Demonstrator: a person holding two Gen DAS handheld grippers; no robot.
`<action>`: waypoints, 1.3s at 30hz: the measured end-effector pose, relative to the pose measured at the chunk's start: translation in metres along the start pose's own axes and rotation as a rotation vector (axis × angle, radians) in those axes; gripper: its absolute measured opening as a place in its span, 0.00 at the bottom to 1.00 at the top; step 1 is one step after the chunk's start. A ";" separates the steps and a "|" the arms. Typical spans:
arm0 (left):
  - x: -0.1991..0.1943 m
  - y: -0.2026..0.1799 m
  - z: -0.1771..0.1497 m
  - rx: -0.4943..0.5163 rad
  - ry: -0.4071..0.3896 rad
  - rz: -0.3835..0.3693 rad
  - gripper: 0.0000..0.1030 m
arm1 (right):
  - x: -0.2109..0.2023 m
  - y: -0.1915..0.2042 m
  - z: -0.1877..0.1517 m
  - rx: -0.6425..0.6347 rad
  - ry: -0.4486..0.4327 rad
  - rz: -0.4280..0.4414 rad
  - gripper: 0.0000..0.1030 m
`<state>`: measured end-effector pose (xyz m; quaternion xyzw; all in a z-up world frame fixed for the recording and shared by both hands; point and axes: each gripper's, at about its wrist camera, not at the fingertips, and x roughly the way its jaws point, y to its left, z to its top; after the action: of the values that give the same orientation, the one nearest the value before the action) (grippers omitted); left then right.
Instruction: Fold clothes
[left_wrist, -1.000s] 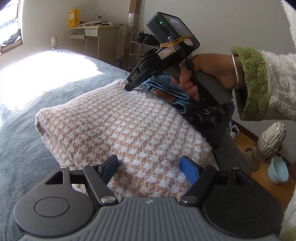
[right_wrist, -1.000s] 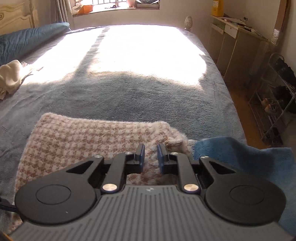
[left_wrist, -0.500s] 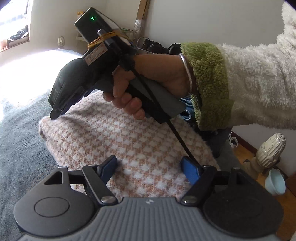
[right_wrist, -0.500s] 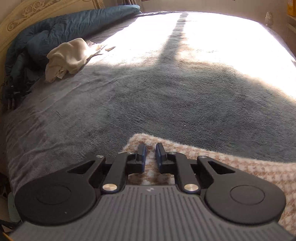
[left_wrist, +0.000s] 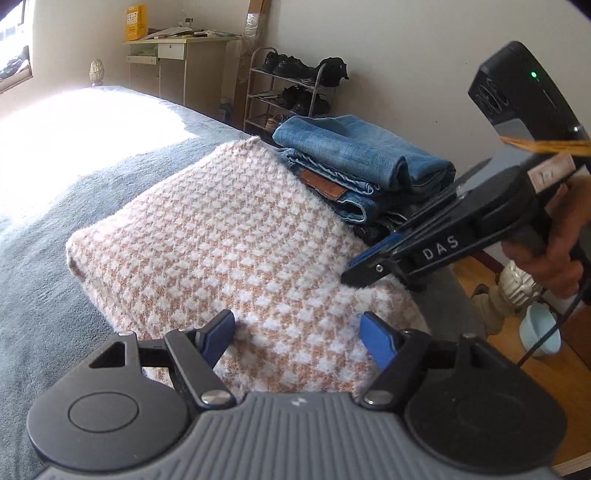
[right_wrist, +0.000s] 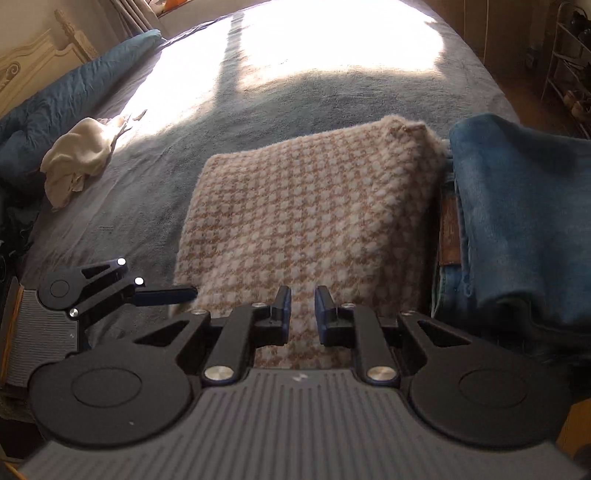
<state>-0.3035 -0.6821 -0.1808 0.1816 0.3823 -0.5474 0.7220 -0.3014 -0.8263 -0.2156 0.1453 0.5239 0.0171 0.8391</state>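
A folded pink-and-white houndstooth sweater (left_wrist: 236, 236) lies on the grey bedspread (left_wrist: 48, 295), next to a stack of folded blue jeans (left_wrist: 354, 162). It also shows in the right wrist view (right_wrist: 314, 206). My left gripper (left_wrist: 299, 332) is open wide and empty at the sweater's near edge. It shows from the side in the right wrist view (right_wrist: 181, 293). My right gripper (right_wrist: 302, 302) has a narrow gap between its jaws, holds nothing, and hovers over the sweater's edge by the jeans (right_wrist: 517, 214). It also shows in the left wrist view (left_wrist: 354, 271).
A crumpled cream garment (right_wrist: 77, 158) lies at the bed's left side beside a blue duvet (right_wrist: 62, 107). A desk (left_wrist: 181, 66) and a shoe rack (left_wrist: 291, 92) stand along the wall. A pale bowl (left_wrist: 539, 328) sits on the wooden floor.
My right gripper swept from the sweater's far corner across to its left side, then back to the near edge by the jeans. The left gripper stayed open at the near edge.
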 end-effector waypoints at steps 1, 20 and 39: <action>-0.002 0.000 0.002 0.000 0.010 -0.003 0.72 | 0.004 0.001 -0.011 0.026 -0.003 -0.025 0.12; -0.265 -0.071 0.029 -0.171 -0.113 0.234 0.96 | -0.214 0.157 -0.097 0.120 -0.223 -0.214 0.74; -0.293 -0.123 0.073 -0.631 -0.101 0.529 1.00 | -0.265 0.169 -0.074 -0.064 -0.300 -0.175 0.99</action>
<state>-0.4239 -0.5818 0.1050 0.0164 0.4355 -0.2072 0.8758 -0.4650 -0.6961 0.0299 0.0734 0.4025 -0.0611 0.9104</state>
